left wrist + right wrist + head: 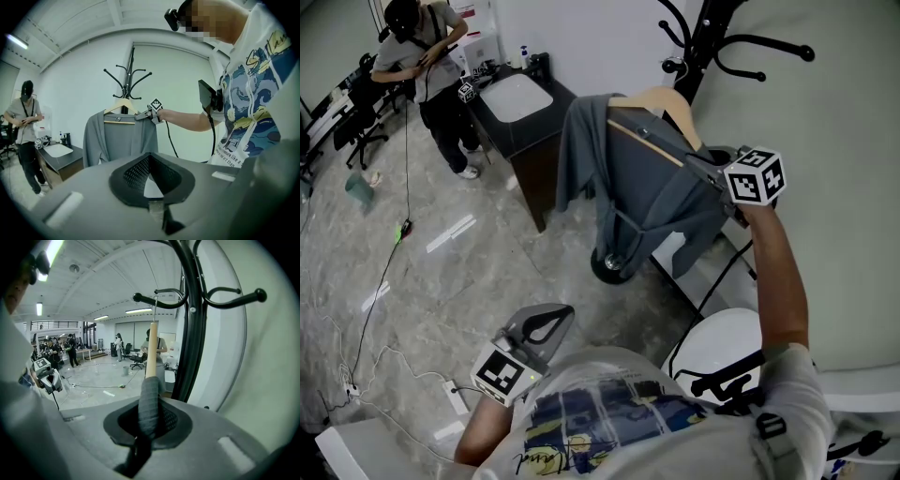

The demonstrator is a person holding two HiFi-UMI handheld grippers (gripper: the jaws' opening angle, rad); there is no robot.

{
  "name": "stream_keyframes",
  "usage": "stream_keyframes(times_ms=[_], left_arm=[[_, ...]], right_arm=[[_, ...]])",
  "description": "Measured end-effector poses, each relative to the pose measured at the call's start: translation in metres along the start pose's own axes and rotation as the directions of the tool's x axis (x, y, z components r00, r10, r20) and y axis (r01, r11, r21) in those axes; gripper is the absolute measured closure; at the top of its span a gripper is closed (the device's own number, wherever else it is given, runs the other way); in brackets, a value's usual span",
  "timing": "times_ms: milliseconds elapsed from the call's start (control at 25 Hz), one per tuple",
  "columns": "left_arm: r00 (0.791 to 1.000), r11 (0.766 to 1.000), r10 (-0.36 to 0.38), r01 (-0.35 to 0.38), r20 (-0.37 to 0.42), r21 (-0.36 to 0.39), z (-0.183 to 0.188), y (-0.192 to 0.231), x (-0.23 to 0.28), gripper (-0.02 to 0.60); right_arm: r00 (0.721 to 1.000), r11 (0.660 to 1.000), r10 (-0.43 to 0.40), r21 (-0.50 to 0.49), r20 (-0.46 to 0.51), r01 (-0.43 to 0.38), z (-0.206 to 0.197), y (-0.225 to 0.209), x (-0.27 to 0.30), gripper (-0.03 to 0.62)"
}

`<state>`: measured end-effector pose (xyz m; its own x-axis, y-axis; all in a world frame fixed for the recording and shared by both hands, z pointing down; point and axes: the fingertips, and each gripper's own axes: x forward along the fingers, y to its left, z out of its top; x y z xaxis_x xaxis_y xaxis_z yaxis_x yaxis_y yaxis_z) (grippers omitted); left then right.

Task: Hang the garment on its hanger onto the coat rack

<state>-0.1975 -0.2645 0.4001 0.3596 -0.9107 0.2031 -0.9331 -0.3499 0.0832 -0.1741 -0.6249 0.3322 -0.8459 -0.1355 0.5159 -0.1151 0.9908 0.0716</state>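
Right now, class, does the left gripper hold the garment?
No, the left gripper has nothing between its jaws; the garment hangs well ahead.

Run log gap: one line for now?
right tongs: shut on garment over hanger | left tongs: shut, empty | hook: at coat rack, seating unclear

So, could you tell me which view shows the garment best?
The left gripper view: the garment hangs front-on, nearly whole. The head view shows it from above; the right gripper view, only a clamped fold.
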Motion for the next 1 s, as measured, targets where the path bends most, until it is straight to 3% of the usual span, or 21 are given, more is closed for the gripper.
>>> stream_keyframes(times_ms=[400,760,1000], left_arm=[[1.0,1.0,-0.011,0.011,-0.007,0.012,0.004,0.001,0.0,0.578],[1.0,1.0,-0.012,0.012,-0.02,-0.002,-0.001,-0.003,-0.013,0.578],[0.999,1.0,-0.021,0.021,-0.026,-0.006,-0.002,-0.013,-0.035,0.578]], right_arm=[[1.0,0.999,-0.016,0.046,0.0,0.016,-0.016,-0.017,0.008,0.572],[0.999,0.998,-0.053,0.017,0.01,0.053,-0.017,-0.018,0.008,0.565],[0.985,0.987,-0.159,-0.013,0.064,0.16,-0.007,-0.016,-0.005,0.484]])
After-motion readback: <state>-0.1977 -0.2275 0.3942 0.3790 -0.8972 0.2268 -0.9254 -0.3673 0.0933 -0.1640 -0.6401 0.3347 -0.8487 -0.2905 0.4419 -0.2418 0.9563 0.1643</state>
